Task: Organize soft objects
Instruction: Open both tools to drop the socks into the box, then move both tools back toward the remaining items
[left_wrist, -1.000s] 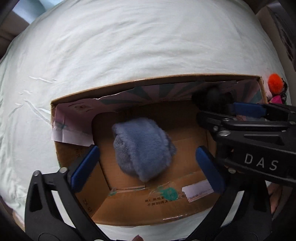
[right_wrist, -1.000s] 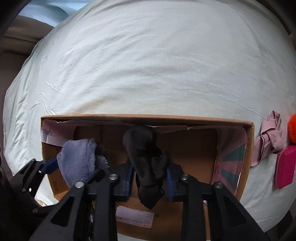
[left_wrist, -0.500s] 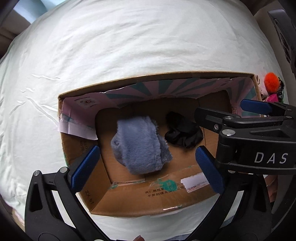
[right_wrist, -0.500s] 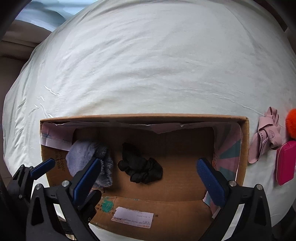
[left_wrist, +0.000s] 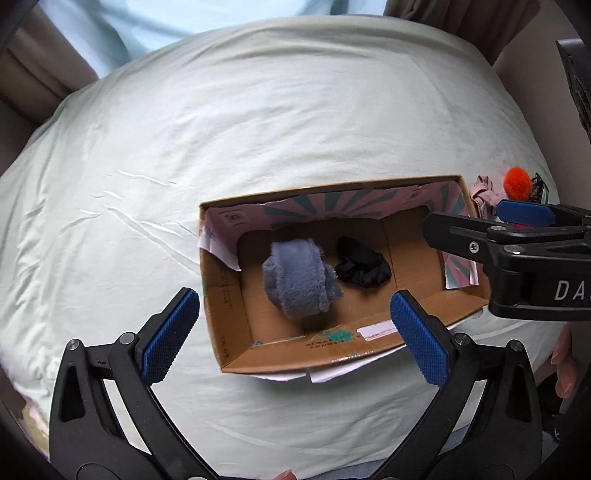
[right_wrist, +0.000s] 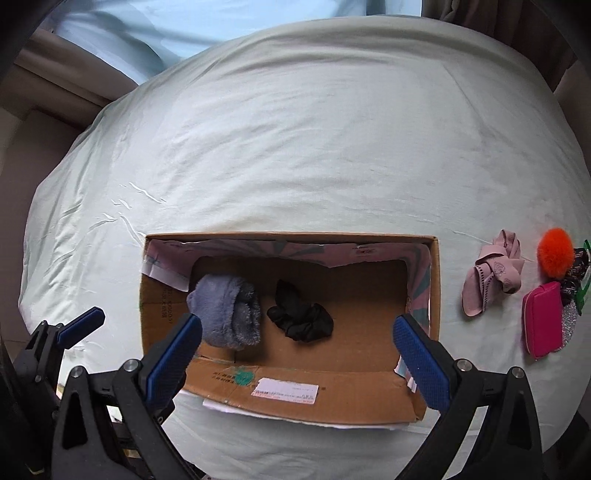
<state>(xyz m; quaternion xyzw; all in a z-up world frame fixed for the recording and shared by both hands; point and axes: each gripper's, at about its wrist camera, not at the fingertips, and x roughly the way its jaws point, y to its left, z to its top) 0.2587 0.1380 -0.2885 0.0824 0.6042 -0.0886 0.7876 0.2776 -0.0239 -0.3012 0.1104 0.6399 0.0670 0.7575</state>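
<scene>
An open cardboard box (left_wrist: 236, 332) (right_wrist: 369, 398) lies on the pale bed sheet. Inside it lie a fluffy grey-blue band (left_wrist: 299, 277) (right_wrist: 227, 314) on the left and a black scrunchie (left_wrist: 364, 267) (right_wrist: 301, 317) beside it. My left gripper (left_wrist: 293, 332) is open and empty, raised above the box's near edge. My right gripper (right_wrist: 297, 354) is open and empty, also above the near edge; it shows from the side in the left wrist view (left_wrist: 491, 229). On the sheet right of the box lie a pink fabric piece (right_wrist: 493, 273), an orange pompom (right_wrist: 554, 256) (left_wrist: 517, 182) and a magenta pouch (right_wrist: 543, 325).
The bed sheet (right_wrist: 314, 129) stretches far behind the box. A dark patterned item and a glittery patch (right_wrist: 570, 317) lie by the pouch. Curtains and a pale window (left_wrist: 184, 26) stand beyond the bed. My left gripper's finger (right_wrist: 79, 325) shows at the right wrist view's lower left.
My right gripper opened and dropped the black scrunchie into the box. Both grippers then pulled up and back, so the box looks smaller and farther.
</scene>
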